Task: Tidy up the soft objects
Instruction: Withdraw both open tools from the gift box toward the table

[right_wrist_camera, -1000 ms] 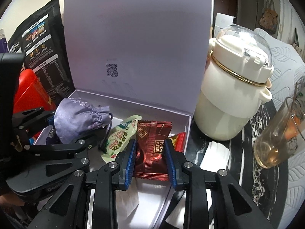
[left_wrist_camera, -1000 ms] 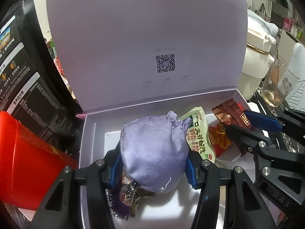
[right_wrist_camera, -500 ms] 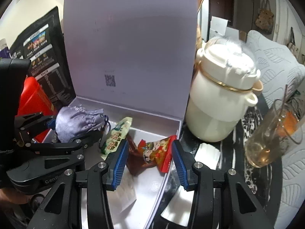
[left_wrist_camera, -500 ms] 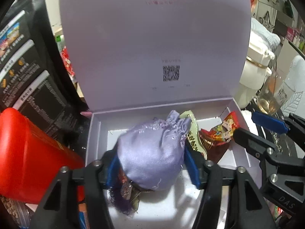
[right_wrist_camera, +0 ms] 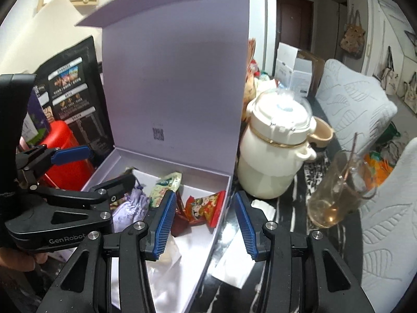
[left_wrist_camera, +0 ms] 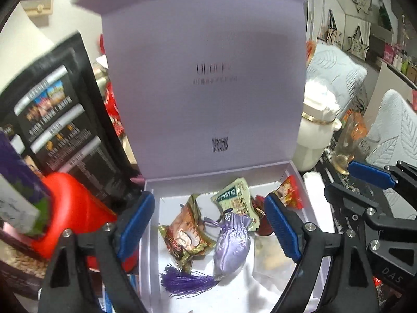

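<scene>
The lilac gift box [left_wrist_camera: 302, 182] [right_wrist_camera: 221, 208] stands with its lid upright. Inside it lie a purple satin pouch [left_wrist_camera: 232, 242] [right_wrist_camera: 133, 206] with a tassel, a green snack packet [left_wrist_camera: 234, 198] [right_wrist_camera: 166, 185], a red packet [left_wrist_camera: 289, 190] [right_wrist_camera: 206, 206], a brown chocolate packet [right_wrist_camera: 179, 221] and a gold packet [left_wrist_camera: 185, 232]. My left gripper [left_wrist_camera: 208, 224] [right_wrist_camera: 99, 169] hangs above the pouch with its jaws opening, and its pads are off the pouch. My right gripper [right_wrist_camera: 204, 224] [left_wrist_camera: 362, 185] hovers open over the box's right wall, holding nothing.
A white lidded pot [right_wrist_camera: 276, 156] and a glass cup [right_wrist_camera: 338, 190] stand right of the box on the black marble table. White paper [right_wrist_camera: 239, 258] lies by the box wall. A red container [left_wrist_camera: 70, 208] and a black bag [left_wrist_camera: 65, 120] crowd the left side.
The left gripper let go of the purple pouch, which now lies in the box. The right gripper released the brown packet. Both grippers rose away from the box.
</scene>
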Action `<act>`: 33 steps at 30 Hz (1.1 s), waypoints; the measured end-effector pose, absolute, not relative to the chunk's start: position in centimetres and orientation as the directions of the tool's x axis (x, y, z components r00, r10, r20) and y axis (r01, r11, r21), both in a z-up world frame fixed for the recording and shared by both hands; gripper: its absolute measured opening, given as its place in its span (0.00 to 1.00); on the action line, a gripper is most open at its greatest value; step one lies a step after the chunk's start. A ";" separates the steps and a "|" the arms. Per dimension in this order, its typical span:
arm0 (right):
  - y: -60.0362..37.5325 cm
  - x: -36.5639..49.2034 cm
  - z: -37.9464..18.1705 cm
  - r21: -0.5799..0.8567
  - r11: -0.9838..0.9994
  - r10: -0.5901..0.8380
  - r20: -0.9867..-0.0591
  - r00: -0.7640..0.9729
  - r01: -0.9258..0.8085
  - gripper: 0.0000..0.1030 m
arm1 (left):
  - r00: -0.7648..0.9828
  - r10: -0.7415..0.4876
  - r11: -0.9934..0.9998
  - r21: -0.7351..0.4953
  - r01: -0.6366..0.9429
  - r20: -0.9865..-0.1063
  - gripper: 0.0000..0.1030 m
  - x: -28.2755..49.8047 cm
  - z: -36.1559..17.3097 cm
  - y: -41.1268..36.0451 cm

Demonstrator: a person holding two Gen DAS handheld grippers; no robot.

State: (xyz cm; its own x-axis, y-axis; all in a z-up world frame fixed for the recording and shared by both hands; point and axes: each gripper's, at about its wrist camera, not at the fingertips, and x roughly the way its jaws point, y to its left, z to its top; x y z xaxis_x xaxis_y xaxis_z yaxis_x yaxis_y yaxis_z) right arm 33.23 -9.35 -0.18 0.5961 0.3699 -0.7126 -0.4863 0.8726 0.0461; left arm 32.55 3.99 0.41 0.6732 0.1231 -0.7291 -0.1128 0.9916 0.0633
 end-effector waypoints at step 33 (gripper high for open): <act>-13.0 16.9 16.3 -0.070 0.869 0.424 -0.403 0.811 -0.489 0.63 | 0.902 0.162 0.986 0.100 -0.132 -0.400 1.00 14.9 17.0 1.7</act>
State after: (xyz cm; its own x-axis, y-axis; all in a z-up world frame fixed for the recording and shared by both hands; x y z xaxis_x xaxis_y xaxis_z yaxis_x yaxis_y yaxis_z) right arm 16.87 -12.98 16.32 0.8109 0.4240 -0.4033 -0.4894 0.8693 -0.0702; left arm 14.90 1.67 16.98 0.9021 0.1619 -0.4001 -0.1324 0.9861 0.1003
